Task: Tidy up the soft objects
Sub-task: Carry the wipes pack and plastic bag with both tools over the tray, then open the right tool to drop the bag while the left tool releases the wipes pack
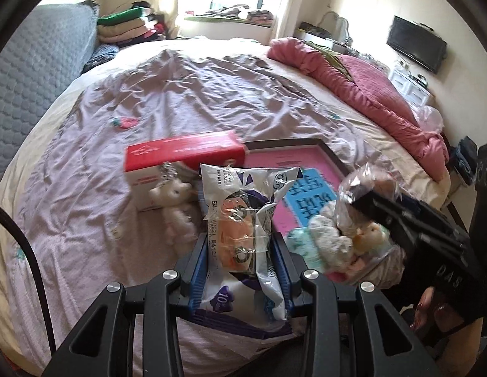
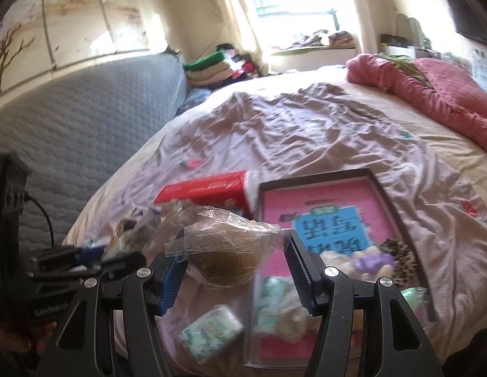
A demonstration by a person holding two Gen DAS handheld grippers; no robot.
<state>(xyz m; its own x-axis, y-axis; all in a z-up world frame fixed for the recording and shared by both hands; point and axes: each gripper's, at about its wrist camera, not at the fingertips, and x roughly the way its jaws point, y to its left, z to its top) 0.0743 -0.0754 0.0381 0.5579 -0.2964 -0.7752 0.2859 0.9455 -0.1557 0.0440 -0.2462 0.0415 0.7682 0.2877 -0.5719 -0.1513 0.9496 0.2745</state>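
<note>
Left gripper [image 1: 240, 251] is clamping its blue ribbed jaws on a crinkly white-and-purple plastic pack [image 1: 243, 216] with an orange oval print, the soft pack bulging between the fingers and sticking up and forward over the bed. Right gripper [image 2: 234, 270] is sitting with jaws spread wide around a crumpled clear plastic bag [image 2: 224, 245] holding something brownish and rounded; contact with the pads is blurred, cannot tell if it is gripping. Just behind the pack a white plush bear [image 1: 177, 201] is leaning against a red-and-white cardboard box [image 1: 180, 163]. A flat dark-rimmed tray [image 2: 318, 179] with a pink liner and a blue printed card is lying on the wrinkled lilac bedsheet [image 1: 180, 94], and small soft toys [image 2: 369, 260], fluffy, lilac and leopard-patterned, are piling in its near corner. A small green-patterned tissue packet [image 2: 212, 333] is lying on the sheet below the right jaws, beside the tray. A rumpled pink quilt [image 1: 369, 84] is bunching along the far right of the bed, a grey quilted headboard [image 2: 86, 119] standing at left
</note>
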